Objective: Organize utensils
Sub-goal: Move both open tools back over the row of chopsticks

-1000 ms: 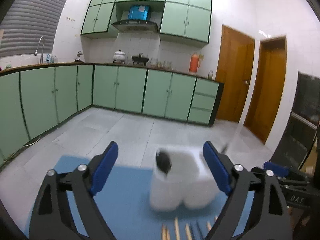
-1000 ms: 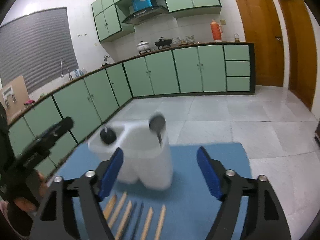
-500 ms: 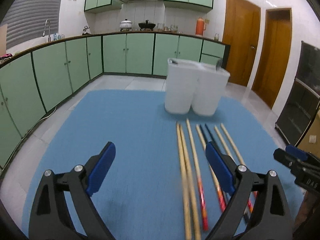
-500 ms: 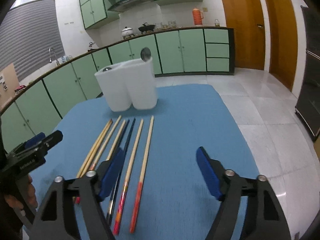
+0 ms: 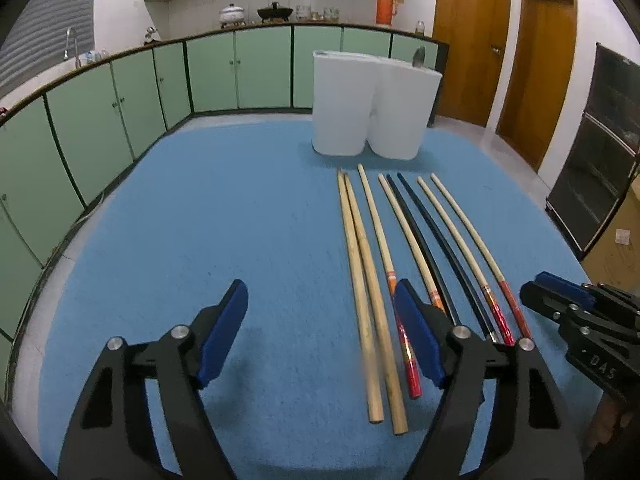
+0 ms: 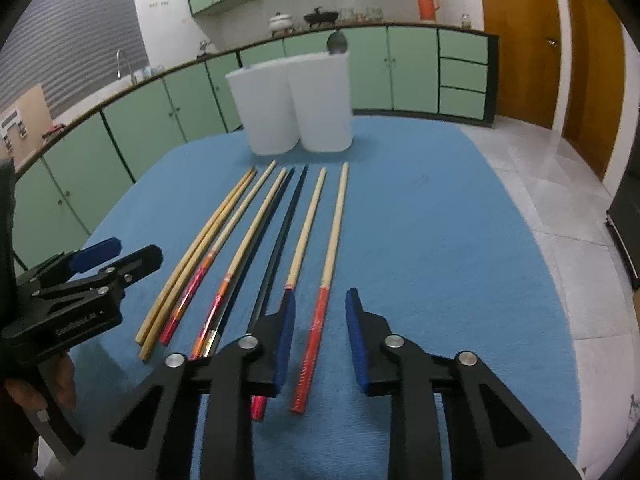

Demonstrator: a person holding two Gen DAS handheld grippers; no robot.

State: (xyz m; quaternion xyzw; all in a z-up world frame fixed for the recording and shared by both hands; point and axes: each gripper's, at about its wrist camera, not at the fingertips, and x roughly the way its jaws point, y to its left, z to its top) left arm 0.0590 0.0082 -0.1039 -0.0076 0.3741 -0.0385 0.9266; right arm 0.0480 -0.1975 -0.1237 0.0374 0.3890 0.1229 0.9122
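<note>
Several chopsticks lie side by side on a blue mat (image 5: 224, 216): plain wooden ones (image 5: 366, 300), red-ended ones (image 6: 334, 232) and a black pair (image 5: 424, 232). A white two-part holder (image 5: 374, 106) stands at the mat's far end, also in the right wrist view (image 6: 294, 104), with a spoon (image 6: 336, 42) in it. My left gripper (image 5: 320, 328) is open and empty, just left of the plain pair. My right gripper (image 6: 320, 336) is open, narrower, its jaws on either side of the red end of the rightmost chopstick.
Green kitchen cabinets (image 5: 140, 88) run behind the table. Wooden doors (image 5: 532, 52) are at the right. The right gripper shows at the left view's right edge (image 5: 576, 320), the left gripper at the right view's left edge (image 6: 80, 280).
Both grippers pulled back and tilted down from the holder to the near ends of the chopsticks. The right gripper's jaws have narrowed around the rightmost chopstick.
</note>
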